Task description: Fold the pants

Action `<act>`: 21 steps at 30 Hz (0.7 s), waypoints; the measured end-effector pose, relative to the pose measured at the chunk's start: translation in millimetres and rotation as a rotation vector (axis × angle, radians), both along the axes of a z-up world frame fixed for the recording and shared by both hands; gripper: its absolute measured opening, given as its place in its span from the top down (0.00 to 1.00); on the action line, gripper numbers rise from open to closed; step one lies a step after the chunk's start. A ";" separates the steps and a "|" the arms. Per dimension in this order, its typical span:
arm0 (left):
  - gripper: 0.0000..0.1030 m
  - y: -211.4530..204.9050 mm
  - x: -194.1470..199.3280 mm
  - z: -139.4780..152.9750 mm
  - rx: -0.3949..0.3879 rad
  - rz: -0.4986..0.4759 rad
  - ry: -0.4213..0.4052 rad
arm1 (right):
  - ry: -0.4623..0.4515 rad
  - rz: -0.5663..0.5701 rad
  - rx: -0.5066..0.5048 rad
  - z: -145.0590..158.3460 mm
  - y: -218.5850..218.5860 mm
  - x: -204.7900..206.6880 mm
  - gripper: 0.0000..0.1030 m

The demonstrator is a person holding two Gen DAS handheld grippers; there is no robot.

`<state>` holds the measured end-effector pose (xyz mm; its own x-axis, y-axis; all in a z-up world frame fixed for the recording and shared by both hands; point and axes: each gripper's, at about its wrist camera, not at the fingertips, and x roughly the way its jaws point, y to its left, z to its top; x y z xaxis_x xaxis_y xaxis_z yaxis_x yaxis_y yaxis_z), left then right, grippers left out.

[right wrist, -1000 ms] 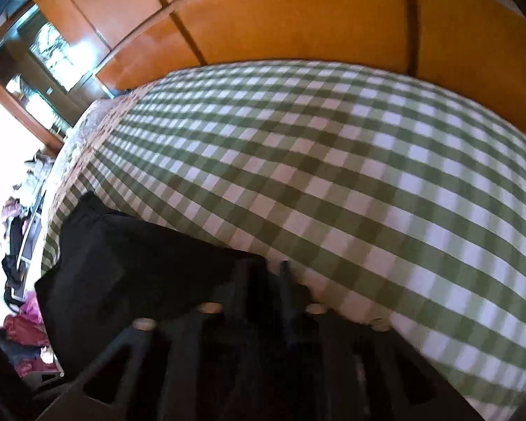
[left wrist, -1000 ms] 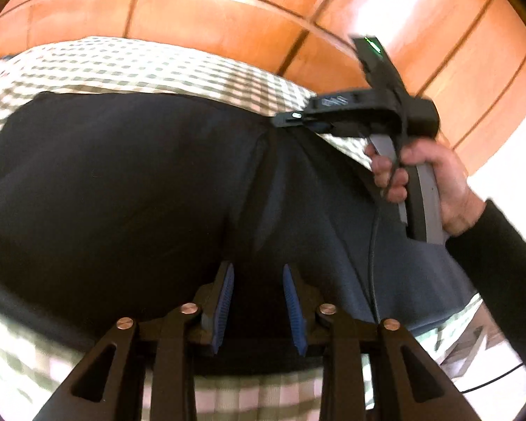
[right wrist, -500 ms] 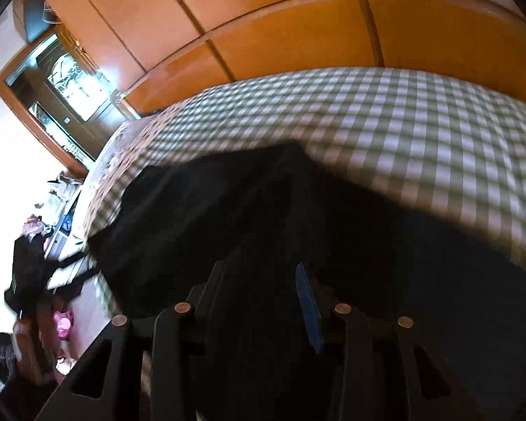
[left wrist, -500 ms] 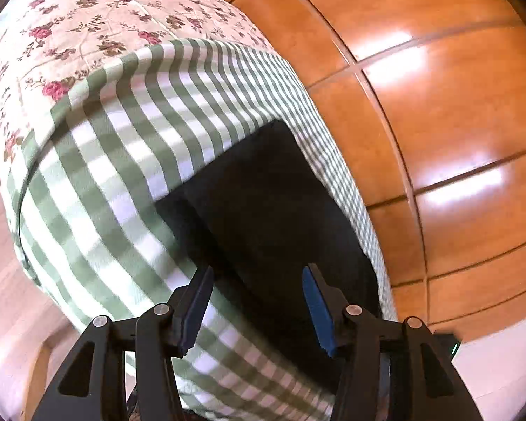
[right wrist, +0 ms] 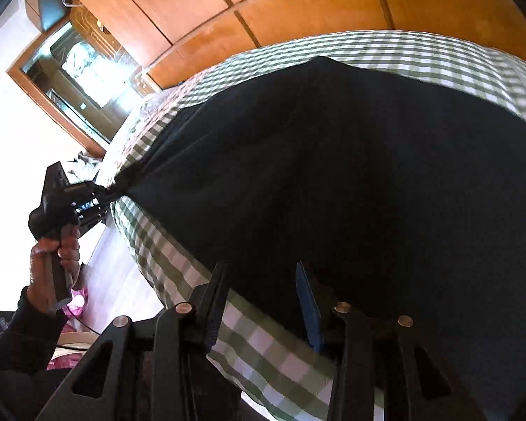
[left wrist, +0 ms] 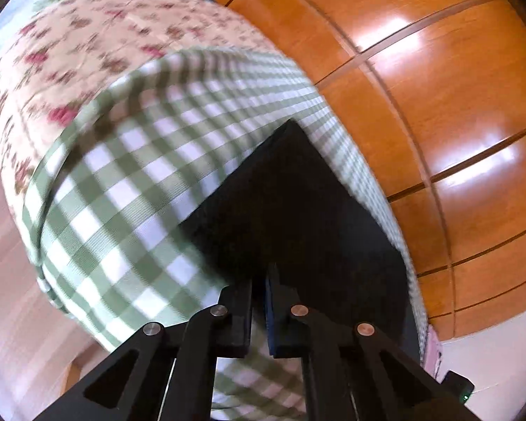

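The black pants (right wrist: 333, 161) lie spread on a bed with a green-and-white checked sheet (right wrist: 263, 347). In the left wrist view the pants (left wrist: 298, 217) run away from me as a dark wedge. My left gripper (left wrist: 261, 301) is shut on a corner of the pants; the right wrist view shows it (right wrist: 112, 193) pinching that corner and pulling it taut at the bed's left edge. My right gripper (right wrist: 263, 298) is open, its fingers over the near edge of the pants.
A floral bedcover (left wrist: 87, 52) lies beyond the checked sheet (left wrist: 140, 193). Orange wooden wardrobe panels (left wrist: 438, 105) stand behind the bed. A mirror or doorway (right wrist: 70, 70) shows at the left, with clutter on the floor (right wrist: 73, 301).
My left gripper closed on the pants corner. My right gripper stays open, and more of the spread pants now fills its view.
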<state>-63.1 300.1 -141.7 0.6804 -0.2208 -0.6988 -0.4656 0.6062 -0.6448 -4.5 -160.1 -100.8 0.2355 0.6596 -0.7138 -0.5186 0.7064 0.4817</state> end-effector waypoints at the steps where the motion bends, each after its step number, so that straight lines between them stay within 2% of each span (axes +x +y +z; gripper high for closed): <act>1: 0.94 0.4 0.0 -7.6 -0.004 0.001 0.009 | 0.003 -0.010 0.010 -2.1 -2.2 0.1 0.66; 3: 0.92 4.1 -2.8 -14.2 -0.045 0.025 0.008 | 0.009 -0.030 0.011 -3.1 -4.8 0.7 0.71; 5: 0.83 3.5 -6.5 -7.5 -0.033 0.036 0.015 | 0.001 -0.026 0.004 -3.3 -4.0 -0.1 0.71; 7: 0.75 -1.5 -7.7 8.0 0.080 0.053 0.042 | -0.017 -0.015 -0.010 -3.3 -2.0 -1.9 0.71; 9: 0.73 -9.6 -8.9 24.4 0.217 0.083 0.088 | -0.019 -0.020 -0.005 -4.8 -2.7 -1.3 0.71; 12: 0.73 -33.0 -10.9 50.7 0.349 0.067 0.033 | -0.015 -0.033 0.015 -5.2 -8.5 -2.9 0.71; 15: 0.72 -79.7 1.2 70.3 0.455 -0.084 -0.050 | 0.000 -0.049 0.039 -5.5 -9.5 -2.0 0.71; 18: 0.72 -130.7 30.3 73.5 0.482 -0.268 -0.095 | 0.047 -0.081 0.089 -5.9 -17.9 1.8 0.71; 21: 0.72 -180.2 54.7 61.5 0.480 -0.434 -0.096 | 0.074 -0.144 0.126 1.7 -35.9 3.0 0.71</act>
